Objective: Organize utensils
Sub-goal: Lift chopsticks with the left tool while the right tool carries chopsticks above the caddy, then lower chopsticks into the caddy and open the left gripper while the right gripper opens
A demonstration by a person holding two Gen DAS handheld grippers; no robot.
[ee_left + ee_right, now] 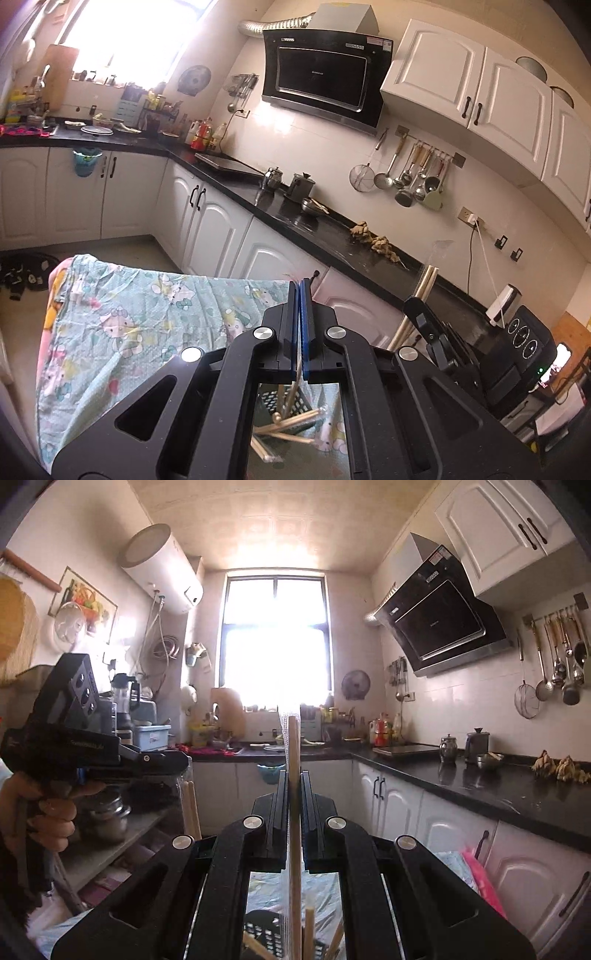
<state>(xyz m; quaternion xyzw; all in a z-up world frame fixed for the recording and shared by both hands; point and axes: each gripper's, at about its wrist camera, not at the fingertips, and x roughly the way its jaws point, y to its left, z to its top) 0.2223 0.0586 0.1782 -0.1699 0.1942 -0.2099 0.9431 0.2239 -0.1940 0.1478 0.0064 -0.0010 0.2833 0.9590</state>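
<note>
My right gripper [294, 775] is shut on a pair of wooden chopsticks in a clear plastic sleeve [294, 738], held upright. In the left wrist view the same wrapped chopsticks [426, 284] stand to the right, in the right gripper [424, 317]. My left gripper [301, 286] is shut, its blue pads pressed together with a thin pale strip between them; what it is I cannot tell. Below the left gripper a black perforated holder [280, 404] holds several wooden chopsticks [291, 424]. The holder [266, 938] also shows under the right gripper.
A table with a teal cartoon-print cloth [129, 332] lies below. A black L-shaped counter [332, 236] with white cabinets runs along the wall. Ladles and a strainer hang on a wall rail [413, 177]. A shelf with pots [110, 812] stands at the left.
</note>
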